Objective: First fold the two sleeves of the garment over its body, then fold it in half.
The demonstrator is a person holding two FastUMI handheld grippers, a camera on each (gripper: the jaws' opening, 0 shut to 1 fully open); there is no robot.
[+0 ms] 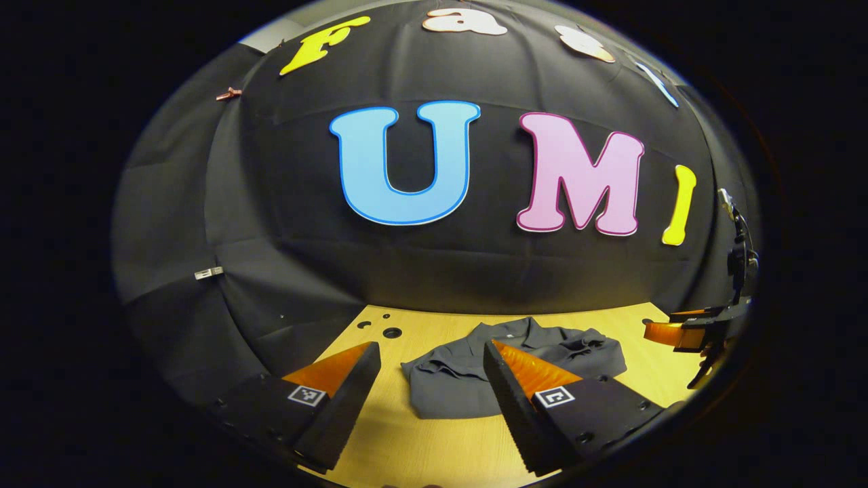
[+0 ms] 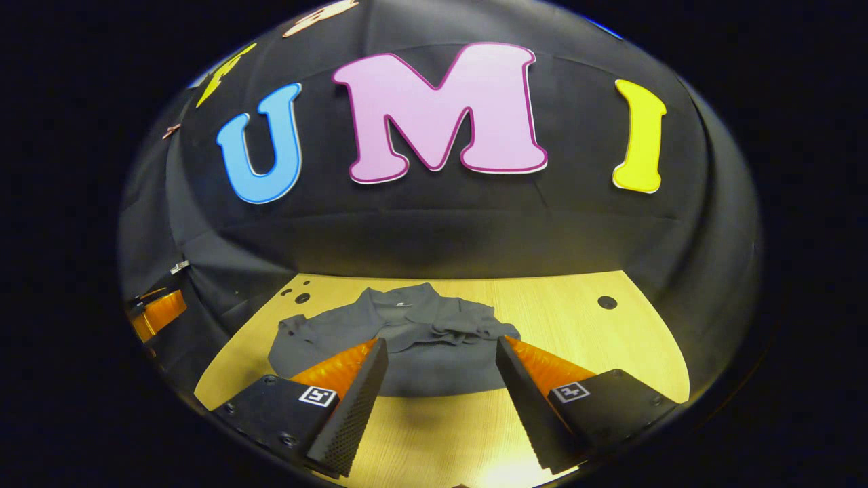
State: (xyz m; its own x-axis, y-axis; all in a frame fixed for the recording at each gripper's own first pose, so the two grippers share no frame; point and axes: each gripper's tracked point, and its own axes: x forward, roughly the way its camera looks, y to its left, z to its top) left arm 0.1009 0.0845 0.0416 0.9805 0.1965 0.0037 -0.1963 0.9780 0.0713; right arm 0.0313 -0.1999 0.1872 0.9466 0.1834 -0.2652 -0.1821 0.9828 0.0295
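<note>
A dark grey collared garment (image 1: 468,386) lies on the wooden table (image 1: 420,447), collar toward the back wall, with its sleeves bunched in over the body. My left gripper (image 1: 430,349) hovers open just before the garment's left part, with nothing held between its fingers. In the right gripper view the garment (image 2: 420,325) sits left of centre, and my right gripper (image 2: 441,342) stands open over its near edge, holding nothing. The right gripper (image 1: 685,333) also shows far right in the left gripper view. The left gripper (image 2: 157,313) appears at the left edge of the right gripper view.
The table (image 2: 576,339) has round holes near its back corners: one at the back left (image 1: 392,333) and one at the back right (image 2: 607,302). Black cloth walls close the table at the back and sides. Bare wood lies to the garment's right.
</note>
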